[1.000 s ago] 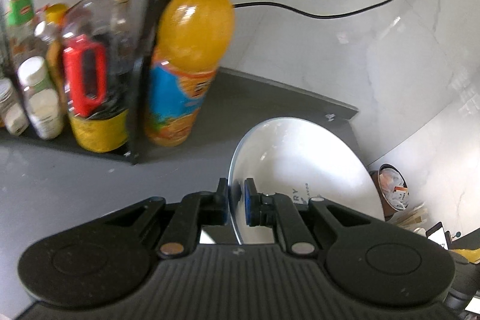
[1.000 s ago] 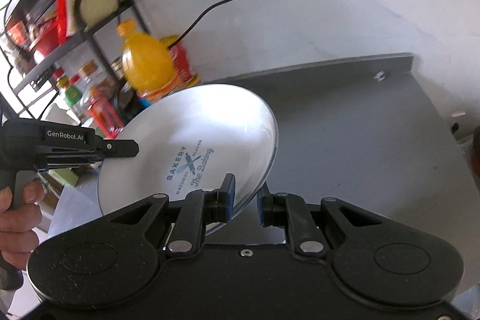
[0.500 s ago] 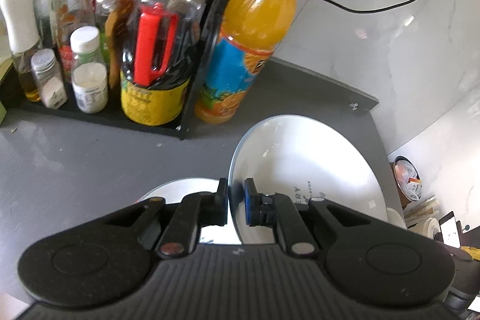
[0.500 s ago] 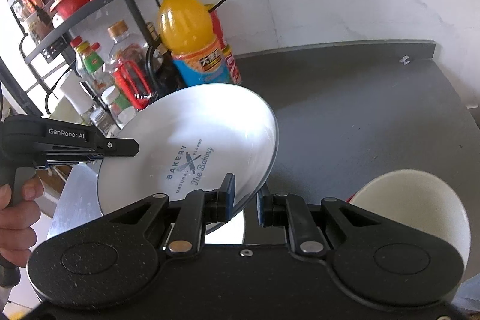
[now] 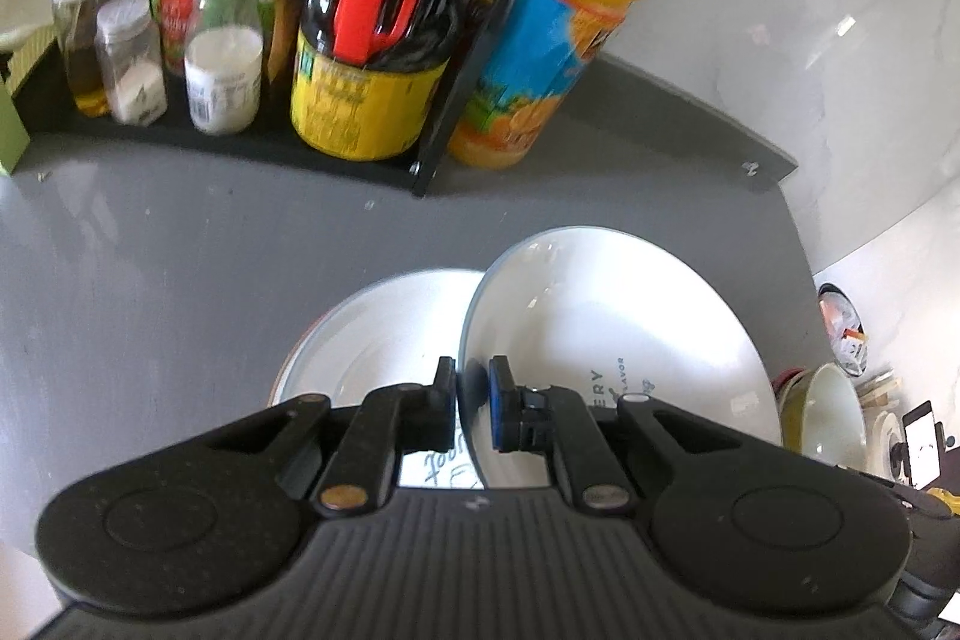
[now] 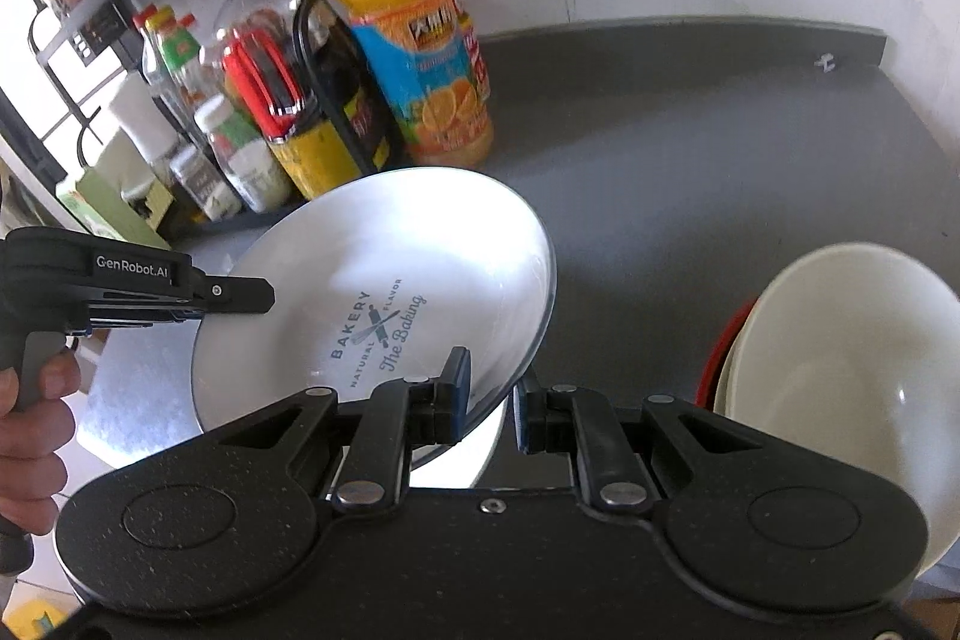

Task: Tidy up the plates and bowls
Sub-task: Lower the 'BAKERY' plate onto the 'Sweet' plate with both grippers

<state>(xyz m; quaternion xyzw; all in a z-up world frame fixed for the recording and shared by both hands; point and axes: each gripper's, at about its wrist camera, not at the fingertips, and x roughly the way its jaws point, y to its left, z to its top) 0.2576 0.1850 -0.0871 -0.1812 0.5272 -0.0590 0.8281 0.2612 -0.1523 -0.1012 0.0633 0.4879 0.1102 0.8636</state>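
White round ceramic plate with "BAKERY" print (image 6: 384,292) tilted in air above grey table (image 6: 690,148), face toward right claw (image 6: 489,400). Left claw (image 5: 474,403) clamps its rim edge-on. Right claw's jaws straddle the opposite low rim with gap visible; contact unclear. Second white plate (image 5: 384,334) lies flat directly beneath, near front edge. Stacked cream bowls (image 6: 840,376) just right. Coming move, likely: lower and level held plate onto the flat one.
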